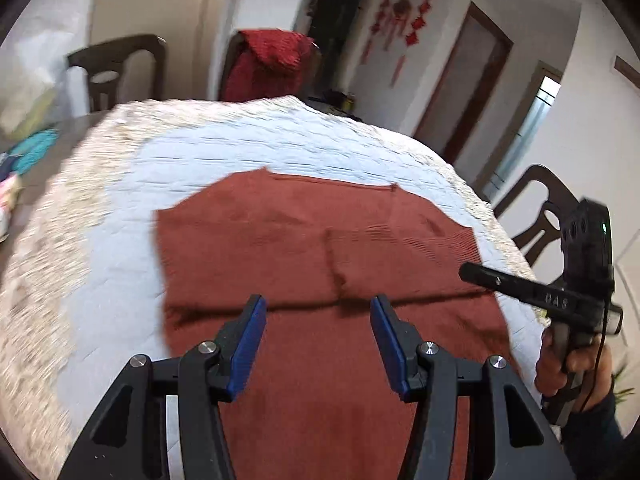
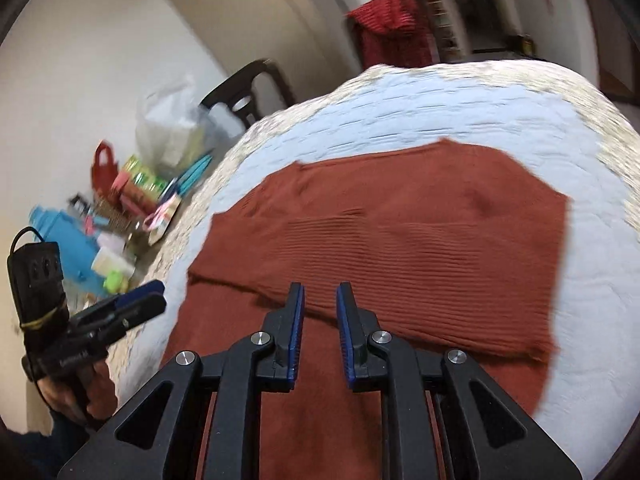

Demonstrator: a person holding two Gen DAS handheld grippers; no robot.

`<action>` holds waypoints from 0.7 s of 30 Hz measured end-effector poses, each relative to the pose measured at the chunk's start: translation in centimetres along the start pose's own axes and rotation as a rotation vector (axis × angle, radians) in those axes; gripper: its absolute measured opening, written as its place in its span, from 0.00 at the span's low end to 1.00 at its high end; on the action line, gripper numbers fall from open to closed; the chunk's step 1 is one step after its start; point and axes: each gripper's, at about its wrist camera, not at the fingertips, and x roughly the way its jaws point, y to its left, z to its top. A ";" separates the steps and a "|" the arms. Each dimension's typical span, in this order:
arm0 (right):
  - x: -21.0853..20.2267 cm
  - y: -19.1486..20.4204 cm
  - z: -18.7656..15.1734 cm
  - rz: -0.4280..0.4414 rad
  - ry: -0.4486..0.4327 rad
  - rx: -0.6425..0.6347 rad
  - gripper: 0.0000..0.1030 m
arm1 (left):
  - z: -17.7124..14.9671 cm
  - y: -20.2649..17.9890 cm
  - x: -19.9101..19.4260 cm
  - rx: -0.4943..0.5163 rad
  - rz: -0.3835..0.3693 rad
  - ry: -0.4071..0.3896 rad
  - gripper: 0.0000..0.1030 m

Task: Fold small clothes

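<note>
A rust-red knit garment (image 1: 320, 240) (image 2: 420, 240) lies flat on a white quilted cover (image 1: 120, 240) (image 2: 580, 300). Its ribbed upper part is folded over the lower layer, with the fold edge running across just beyond my fingertips. My left gripper (image 1: 318, 304) hovers above the near half of the garment, its blue pads wide apart and empty. My right gripper (image 2: 320, 292) hangs over the fold edge with a narrow gap between its pads and no cloth in it. Each gripper shows in the other's view: the right gripper (image 1: 466, 270) at the garment's right edge, the left gripper (image 2: 158, 294) off its left edge.
The cover has a fringed beige border (image 1: 48, 280). Dark chairs (image 1: 548, 216) (image 1: 120, 68) stand around the table, and one at the far side carries a red cloth (image 1: 272, 60). Bags, boxes and small colourful items (image 2: 120, 220) crowd the table's left end.
</note>
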 end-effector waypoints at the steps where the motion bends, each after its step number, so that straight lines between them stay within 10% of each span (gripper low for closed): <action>1: -0.4 -0.7 0.2 -0.014 -0.009 0.023 0.16 | 0.5 -0.4 1.2 0.013 -0.022 0.014 0.55; 4: -1.3 -2.2 0.0 -0.040 -0.030 0.072 0.16 | 1.4 -1.1 5.1 0.005 -0.061 0.094 0.55; 11: -1.7 -4.2 -0.2 -0.111 -0.046 0.096 0.16 | 1.5 -2.9 8.5 0.051 -0.074 0.139 0.09; 16: -0.9 -6.1 -0.1 -0.127 -0.038 0.132 0.16 | 2.1 -3.4 6.1 0.068 -0.104 0.032 0.09; 21: -1.2 -6.4 -0.1 -0.117 -0.045 0.123 0.16 | 0.8 -2.2 8.4 0.068 -0.054 0.112 0.12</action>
